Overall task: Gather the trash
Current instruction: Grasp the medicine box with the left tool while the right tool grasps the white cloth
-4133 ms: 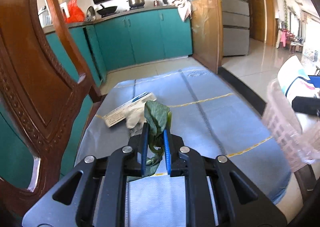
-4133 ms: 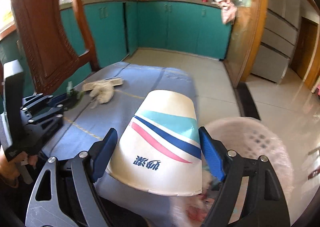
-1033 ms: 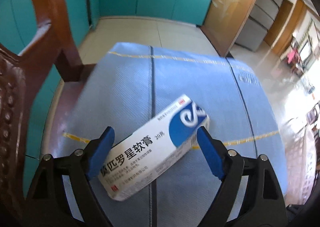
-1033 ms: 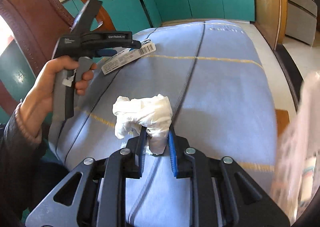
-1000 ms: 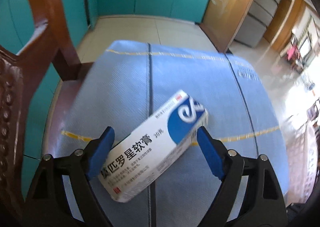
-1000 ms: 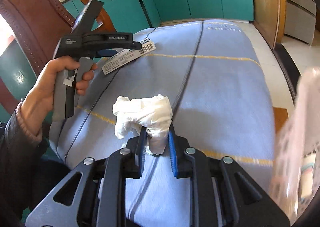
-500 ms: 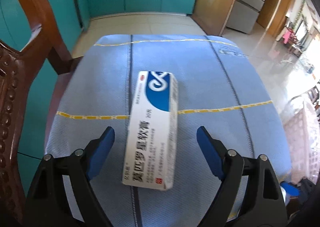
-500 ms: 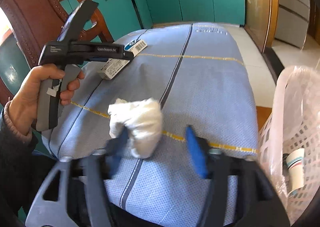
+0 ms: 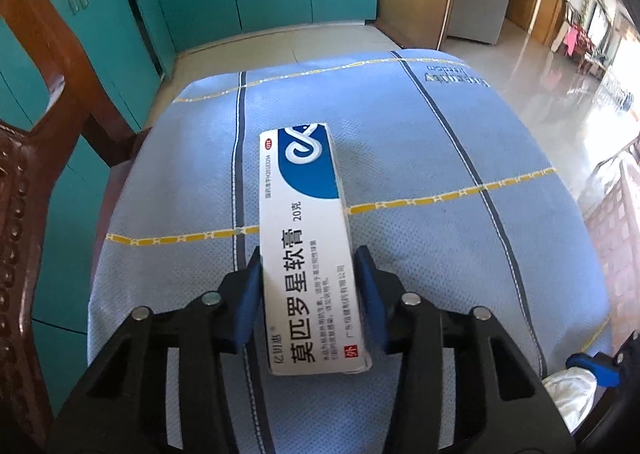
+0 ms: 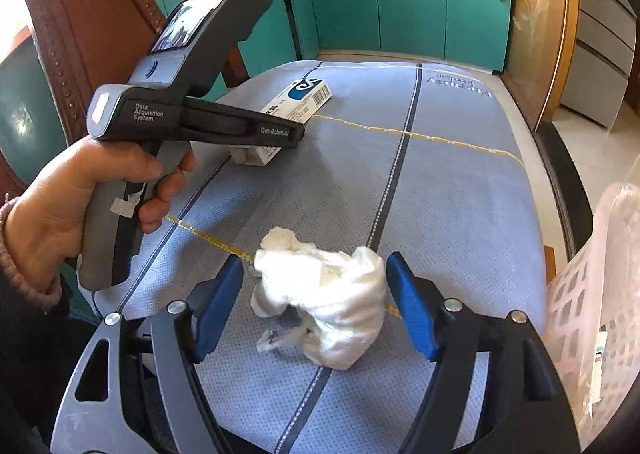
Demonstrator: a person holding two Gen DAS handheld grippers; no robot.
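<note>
A white and blue ointment box (image 9: 306, 238) lies lengthwise on the blue cloth-covered table (image 9: 420, 158). My left gripper (image 9: 308, 286) has its blue pads against both long sides of the box. The box also shows in the right wrist view (image 10: 298, 102), partly hidden by the left gripper (image 10: 294, 134). A crumpled white tissue (image 10: 332, 298) lies on the cloth between the spread fingers of my right gripper (image 10: 316, 302), which is open, not touching it. The tissue also shows in the left wrist view (image 9: 572, 394).
A pink mesh bin lined with clear plastic (image 10: 596, 294) stands off the table's right edge. A carved wooden chair back (image 9: 28, 174) rises at the left. Teal kitchen cabinets (image 10: 400, 2) stand beyond the table.
My left gripper has closed from wide open onto the ointment box. My right gripper, earlier shut on the tissue, has opened and the tissue lies loose between its fingers.
</note>
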